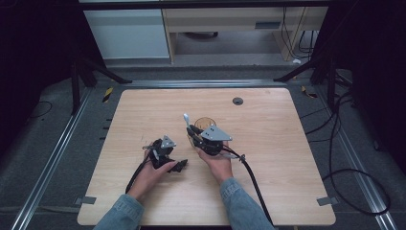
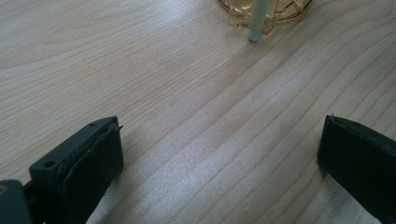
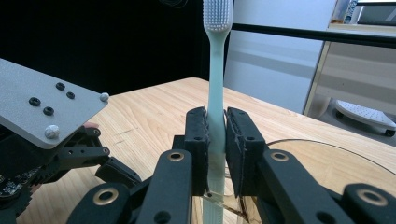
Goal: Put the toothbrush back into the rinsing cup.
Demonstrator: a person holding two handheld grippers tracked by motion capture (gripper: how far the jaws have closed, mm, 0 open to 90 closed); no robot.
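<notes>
A pale green toothbrush [image 3: 215, 88] stands upright with its white bristles at the top, and my right gripper [image 3: 216, 119] is shut on its handle. Its lower end reaches down into a clear amber cup [image 3: 327, 156]. In the high view the right gripper [image 1: 195, 130] holds the toothbrush [image 1: 186, 120] over the amber cup [image 1: 205, 123] near the table's middle. My left gripper [image 1: 167, 155] rests low on the wood just left of it, open, with nothing between its jaws [image 2: 222, 135]. The cup's base [image 2: 243, 16] and the handle's tip show ahead of it.
The wooden table [image 1: 268, 158] has a round black grommet [image 1: 238, 100] near its far edge. A thick black cable [image 1: 253, 184] trails from the right gripper toward the front edge. Stand legs and loose cables lie on the floor around the table.
</notes>
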